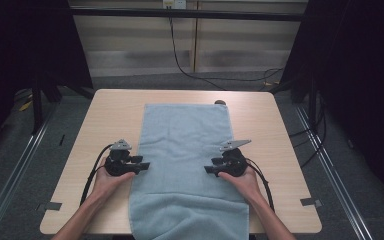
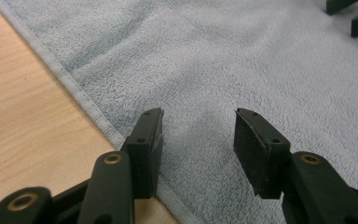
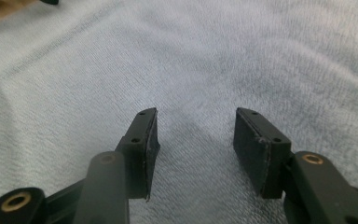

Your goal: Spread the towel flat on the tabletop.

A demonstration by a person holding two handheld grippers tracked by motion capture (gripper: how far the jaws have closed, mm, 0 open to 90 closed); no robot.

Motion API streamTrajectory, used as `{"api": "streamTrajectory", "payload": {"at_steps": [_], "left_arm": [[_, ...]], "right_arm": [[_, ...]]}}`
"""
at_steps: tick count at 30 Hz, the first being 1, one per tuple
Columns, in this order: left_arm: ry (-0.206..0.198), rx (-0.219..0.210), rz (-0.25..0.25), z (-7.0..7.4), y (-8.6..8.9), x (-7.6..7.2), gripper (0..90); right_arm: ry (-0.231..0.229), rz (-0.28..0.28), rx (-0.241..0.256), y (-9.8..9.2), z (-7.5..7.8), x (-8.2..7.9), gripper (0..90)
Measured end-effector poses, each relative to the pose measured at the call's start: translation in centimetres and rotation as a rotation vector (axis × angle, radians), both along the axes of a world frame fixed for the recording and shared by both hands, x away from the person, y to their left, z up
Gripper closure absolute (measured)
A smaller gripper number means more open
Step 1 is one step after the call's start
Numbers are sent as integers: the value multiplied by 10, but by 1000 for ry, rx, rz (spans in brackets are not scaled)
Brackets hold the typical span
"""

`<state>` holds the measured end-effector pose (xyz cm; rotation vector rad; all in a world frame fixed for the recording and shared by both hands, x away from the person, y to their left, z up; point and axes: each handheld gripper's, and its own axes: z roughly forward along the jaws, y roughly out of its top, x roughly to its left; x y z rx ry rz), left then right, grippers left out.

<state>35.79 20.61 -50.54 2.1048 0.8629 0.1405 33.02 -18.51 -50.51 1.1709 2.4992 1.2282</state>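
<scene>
While the towel (image 1: pixel 187 165) lies flat on the table (image 1: pixel 115 115), both tools – left (image 1: pixel 144 163); right (image 1: pixel 210 166) – stand spread above it

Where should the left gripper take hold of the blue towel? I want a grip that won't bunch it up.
Probably at the hemmed long edge, coming in from the towel's left side over the bare table. The towel lies flat with no fold to pinch, so its stitched hem is the one firm line. The left gripper already has its jaws open right at that hem.
</scene>
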Motion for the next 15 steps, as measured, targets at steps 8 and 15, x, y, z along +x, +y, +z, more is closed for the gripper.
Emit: {"api": "streamTrajectory", "payload": {"at_steps": [8,15], "left_arm": [[-73,63,-15,-1,-7,-13,462],[-50,70,-65,2,-10,-32,437]], "right_arm": [[-53,-12,-15,1,-3,-16,494],[-34,16,-35,-1,0,-37,498]]}}
